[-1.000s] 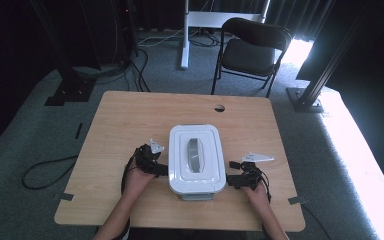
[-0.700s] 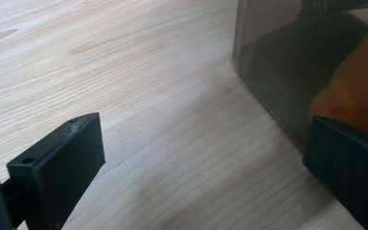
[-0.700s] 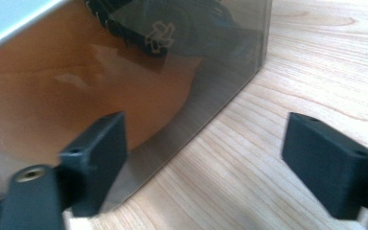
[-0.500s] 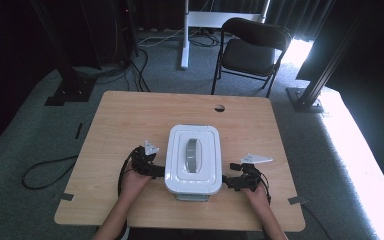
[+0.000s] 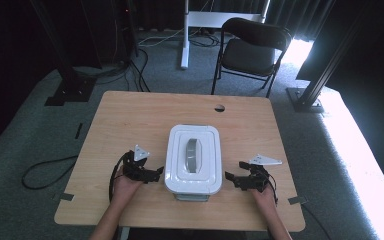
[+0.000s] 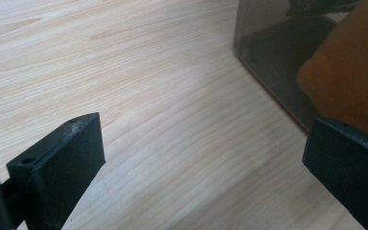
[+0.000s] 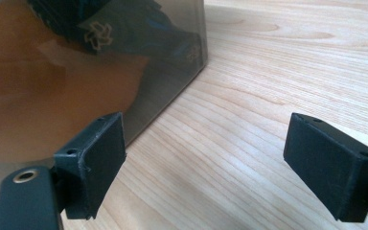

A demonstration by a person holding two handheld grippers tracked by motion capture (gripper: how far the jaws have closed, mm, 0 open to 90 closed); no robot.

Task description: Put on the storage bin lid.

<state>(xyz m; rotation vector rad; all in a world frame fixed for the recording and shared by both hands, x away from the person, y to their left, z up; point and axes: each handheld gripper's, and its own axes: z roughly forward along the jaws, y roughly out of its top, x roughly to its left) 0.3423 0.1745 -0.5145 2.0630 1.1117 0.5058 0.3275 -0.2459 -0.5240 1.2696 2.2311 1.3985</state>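
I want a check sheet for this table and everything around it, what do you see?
Surface: wooden table, round hole near far edge.
Job's things: white-lidded box, grey handle, lid on.
Clutter: nothing seen.
Grippers: left gripper and right gripper flank the box, both open, holding nothing; the right's jaws have just been opening.
Cables: black cable on the floor at left.
Surroundings: black chair, carpet, dark stands.
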